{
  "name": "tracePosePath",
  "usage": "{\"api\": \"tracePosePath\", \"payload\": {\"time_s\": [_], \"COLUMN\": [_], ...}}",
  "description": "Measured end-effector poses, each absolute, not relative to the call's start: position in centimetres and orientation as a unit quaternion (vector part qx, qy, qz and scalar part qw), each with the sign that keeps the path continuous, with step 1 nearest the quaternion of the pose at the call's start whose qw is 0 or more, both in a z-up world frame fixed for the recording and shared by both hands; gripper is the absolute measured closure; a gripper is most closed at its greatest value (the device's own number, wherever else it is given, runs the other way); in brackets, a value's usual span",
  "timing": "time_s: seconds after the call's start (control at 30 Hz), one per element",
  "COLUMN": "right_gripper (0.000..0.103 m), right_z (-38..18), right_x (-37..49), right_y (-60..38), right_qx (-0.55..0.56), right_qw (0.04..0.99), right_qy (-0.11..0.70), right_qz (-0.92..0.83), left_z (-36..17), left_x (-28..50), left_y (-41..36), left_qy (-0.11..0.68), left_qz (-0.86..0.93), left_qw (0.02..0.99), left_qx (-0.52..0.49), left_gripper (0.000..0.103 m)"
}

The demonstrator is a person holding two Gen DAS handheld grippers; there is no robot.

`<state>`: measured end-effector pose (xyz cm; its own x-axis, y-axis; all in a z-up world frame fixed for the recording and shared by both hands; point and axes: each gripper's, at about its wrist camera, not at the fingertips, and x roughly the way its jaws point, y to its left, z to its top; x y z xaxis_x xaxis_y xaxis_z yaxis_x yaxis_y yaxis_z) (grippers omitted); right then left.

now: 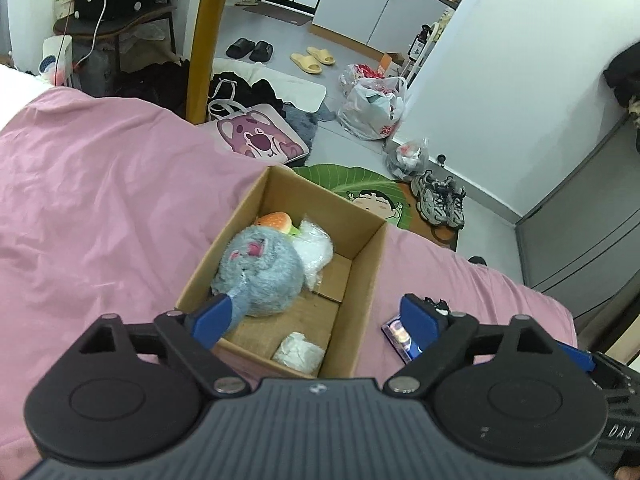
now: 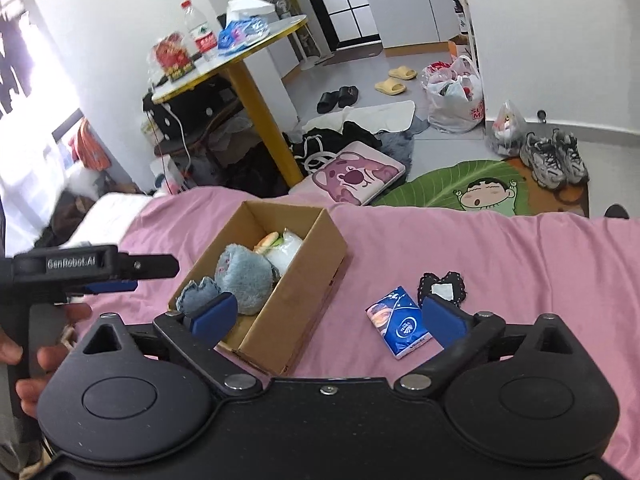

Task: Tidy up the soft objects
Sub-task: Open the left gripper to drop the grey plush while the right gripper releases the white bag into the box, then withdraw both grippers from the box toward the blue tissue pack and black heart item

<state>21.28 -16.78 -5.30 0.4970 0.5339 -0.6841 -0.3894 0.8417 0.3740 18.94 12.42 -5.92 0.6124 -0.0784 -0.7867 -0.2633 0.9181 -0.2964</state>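
Observation:
An open cardboard box (image 1: 362,258) (image 2: 320,258) sits on the pink bed cover. In it lie a grey plush toy (image 1: 262,274) (image 2: 242,274), a small burger toy (image 1: 277,222) (image 2: 267,242), a clear plastic bag (image 1: 314,250) and a white packet (image 1: 298,352). A blue tissue pack (image 2: 398,326) (image 1: 394,334) and a black lace pad (image 2: 442,286) lie on the cover right of the box. My left gripper (image 1: 316,316) is open and empty above the box's near end; it also shows from the side in the right wrist view (image 2: 120,276). My right gripper (image 2: 330,316) is open and empty, between box and tissue pack.
The pink cover (image 1: 100,200) fills the bed. Beyond its edge the floor holds a pink bear bag (image 2: 356,174), a green leaf mat (image 2: 460,184), sneakers (image 2: 554,158), plastic bags (image 2: 454,96), slippers and dark clothes. A yellow-legged table (image 2: 260,108) stands behind.

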Motion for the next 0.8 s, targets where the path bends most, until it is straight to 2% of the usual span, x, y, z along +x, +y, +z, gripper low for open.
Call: {"api": "tracePosePath", "payload": {"time_s": [0.2, 0.27, 0.8], "right_gripper": [0.003, 0.003, 0.005], "right_z": [-5.5, -5.6, -7.6], "right_x": [22.3, 22.5, 25.1], "right_y": [-18.9, -19.7, -24.1], "right_qx": [0.093, 0.097, 0.128], "right_qw": [0.865, 0.866, 0.859], "right_qy": [0.416, 0.413, 0.419], "right_qz": [0.264, 0.264, 0.264], "left_z": [-5.2, -5.2, -6.2], "left_x": [19.0, 19.0, 20.6], "left_y": [10.0, 9.2, 3.3], "left_qy": [0.431, 0.427, 0.446], "left_qz": [0.060, 0.061, 0.050], "left_qw": [0.885, 0.888, 0.877], "left_qx": [-0.164, -0.159, -0.171], "left_gripper": [0.005, 0.000, 0.000]}}
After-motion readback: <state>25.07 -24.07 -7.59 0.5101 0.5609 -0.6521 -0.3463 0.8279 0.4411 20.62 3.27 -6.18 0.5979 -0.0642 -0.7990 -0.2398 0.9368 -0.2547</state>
